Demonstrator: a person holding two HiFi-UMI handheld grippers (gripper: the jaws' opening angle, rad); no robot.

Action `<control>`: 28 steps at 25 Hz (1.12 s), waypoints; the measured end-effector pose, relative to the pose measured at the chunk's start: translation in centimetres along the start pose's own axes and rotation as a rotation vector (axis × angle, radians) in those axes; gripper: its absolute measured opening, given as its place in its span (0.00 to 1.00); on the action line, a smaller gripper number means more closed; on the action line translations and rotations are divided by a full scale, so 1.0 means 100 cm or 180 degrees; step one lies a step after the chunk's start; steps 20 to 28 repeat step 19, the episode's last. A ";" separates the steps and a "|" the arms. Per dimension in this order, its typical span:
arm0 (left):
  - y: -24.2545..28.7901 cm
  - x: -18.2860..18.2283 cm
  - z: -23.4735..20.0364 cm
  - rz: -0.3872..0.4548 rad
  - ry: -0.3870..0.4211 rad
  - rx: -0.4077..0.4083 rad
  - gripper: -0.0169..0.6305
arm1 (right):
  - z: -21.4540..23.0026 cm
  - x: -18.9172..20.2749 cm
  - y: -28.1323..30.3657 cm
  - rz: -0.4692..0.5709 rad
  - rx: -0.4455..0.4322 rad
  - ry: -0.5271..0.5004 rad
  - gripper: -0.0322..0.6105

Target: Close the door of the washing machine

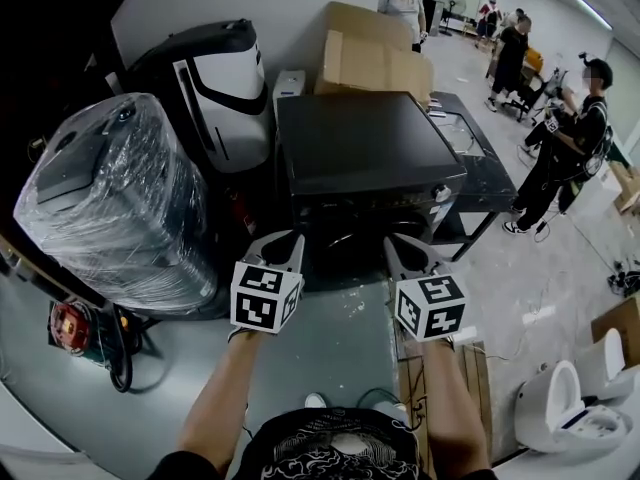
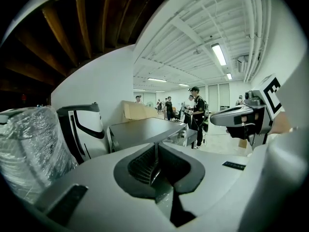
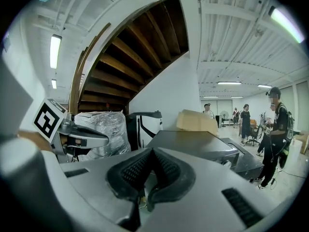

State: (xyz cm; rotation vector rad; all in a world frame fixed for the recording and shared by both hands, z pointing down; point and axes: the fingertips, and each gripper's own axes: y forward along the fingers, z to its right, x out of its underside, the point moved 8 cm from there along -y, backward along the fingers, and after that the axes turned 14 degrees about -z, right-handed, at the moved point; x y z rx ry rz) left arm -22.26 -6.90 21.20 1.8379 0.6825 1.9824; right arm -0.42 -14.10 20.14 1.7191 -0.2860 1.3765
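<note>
The dark washing machine (image 1: 370, 153) stands straight ahead, its door (image 1: 345, 240) low on the front, just beyond both grippers; I cannot tell whether it is latched. The left gripper (image 1: 284, 240) and right gripper (image 1: 404, 248) have their jaws pressed together on nothing. Best to press squarely with the closed tips.

right gripper (image 3: 152, 152), fingers together, empty; washing machine (image 3: 193, 144) ahead

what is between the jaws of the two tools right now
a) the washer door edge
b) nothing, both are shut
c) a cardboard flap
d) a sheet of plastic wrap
b: in each gripper view the jaws of the left tool and of the right tool meet, with nothing between them.
</note>
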 end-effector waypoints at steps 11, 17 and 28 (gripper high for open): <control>-0.003 0.008 -0.016 0.0007 -0.0022 0.0025 0.08 | -0.007 -0.008 -0.002 0.0076 0.0058 0.0101 0.08; -0.005 0.011 -0.016 0.0005 -0.0056 0.0058 0.08 | -0.009 -0.004 -0.004 0.0075 0.0072 0.0155 0.08; -0.006 0.012 -0.015 0.0009 -0.0069 0.0067 0.08 | -0.010 -0.003 -0.004 0.0077 0.0069 0.0153 0.08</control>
